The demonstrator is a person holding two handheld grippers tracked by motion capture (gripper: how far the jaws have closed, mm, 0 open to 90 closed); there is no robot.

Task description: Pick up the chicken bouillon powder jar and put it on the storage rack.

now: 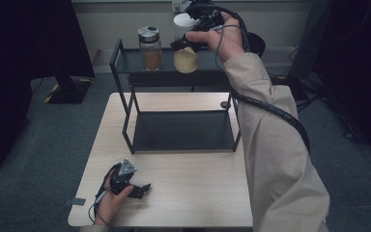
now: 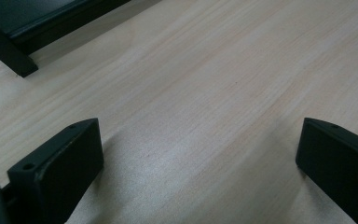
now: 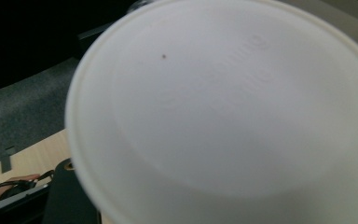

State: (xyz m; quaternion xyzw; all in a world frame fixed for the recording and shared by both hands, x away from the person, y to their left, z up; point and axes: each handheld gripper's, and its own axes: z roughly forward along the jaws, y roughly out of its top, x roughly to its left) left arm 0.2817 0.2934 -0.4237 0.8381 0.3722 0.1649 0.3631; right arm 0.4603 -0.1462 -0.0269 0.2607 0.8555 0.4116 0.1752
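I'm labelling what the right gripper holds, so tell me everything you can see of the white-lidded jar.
The white-lidded jar is a clear container, glass or plastic, with a wide white lid bearing faint raised lettering. Pale yellowish powder fills its lower part. It stands roughly upright at the top shelf of the black rack, right of a metal-lidded jar. The right gripper is shut on it; whether its base rests on the shelf is unclear.

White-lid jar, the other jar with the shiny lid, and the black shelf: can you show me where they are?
white-lid jar (image 1: 185, 60), high view, on its tan-filled lower body.
silver-lid jar (image 1: 151, 57), high view, on its brown-filled glass body.
black shelf (image 1: 183, 130), high view, on its bare lower tray.
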